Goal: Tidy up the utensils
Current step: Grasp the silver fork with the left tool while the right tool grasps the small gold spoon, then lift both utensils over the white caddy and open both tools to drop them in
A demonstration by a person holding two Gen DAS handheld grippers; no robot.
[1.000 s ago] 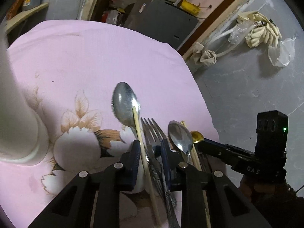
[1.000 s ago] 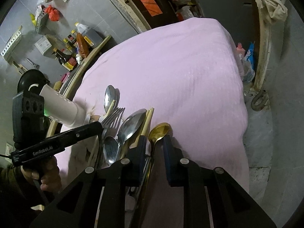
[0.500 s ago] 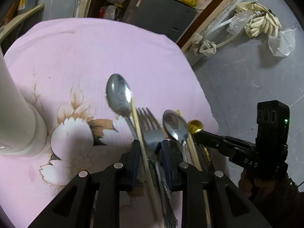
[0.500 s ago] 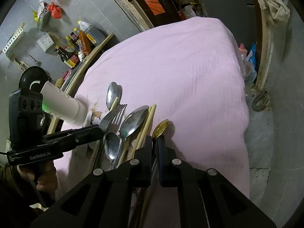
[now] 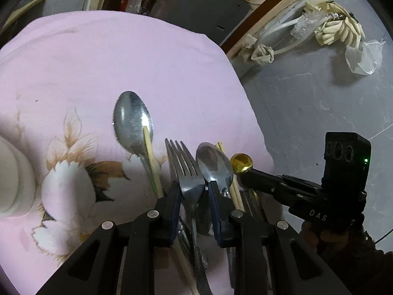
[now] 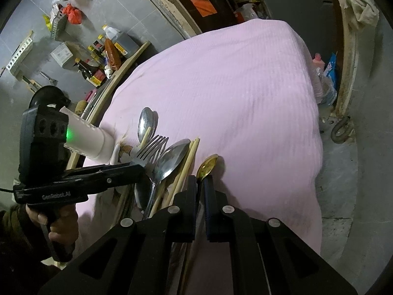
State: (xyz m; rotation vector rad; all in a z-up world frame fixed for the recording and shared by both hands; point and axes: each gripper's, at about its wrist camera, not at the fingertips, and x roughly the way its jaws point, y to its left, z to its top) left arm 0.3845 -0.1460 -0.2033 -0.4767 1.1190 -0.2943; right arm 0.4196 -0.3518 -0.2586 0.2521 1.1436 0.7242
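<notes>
From the left wrist view, the left hand-held gripper [image 5: 192,191] points down at a row of cutlery on the bench, which is covered with a pink cloth [image 5: 122,61] printed with a flower. Its jaws are pinching the fork [image 5: 184,167] at the neck, just below the prongs. To the left of the fork lies a large steel spoon [image 5: 132,123], and one wooden chopstick [image 5: 151,154] lies across its bowl. To the right of the fork is a smaller steel spoon [image 5: 213,164], then a pair of chopsticks [image 5: 234,191], then the gold spoon [image 5: 242,163]. The right hand-held gripper [image 5: 248,174] comes in from the right side and its tip is at the gold spoon. A white cylinder [image 5: 14,182] stands at the left edge of the cloth.

From the right wrist view, the right hand-held gripper [image 6: 202,184] has its jaws pressed together on the thin handle of the gold spoon [image 6: 207,166], whose bowl sticks out in front of them above the pink cloth [image 6: 233,86]. The pair of chopsticks [image 6: 186,164] lies just beside it on the left, then the steel spoon [image 6: 172,159] and the fork [image 6: 152,147]. The left hand-held gripper [image 6: 141,166] reaches the fork from the left, with a hand [image 6: 56,223] on its grip. The large spoon [image 6: 146,125] lies farther back, near the white cylinder [image 6: 88,140].
</notes>
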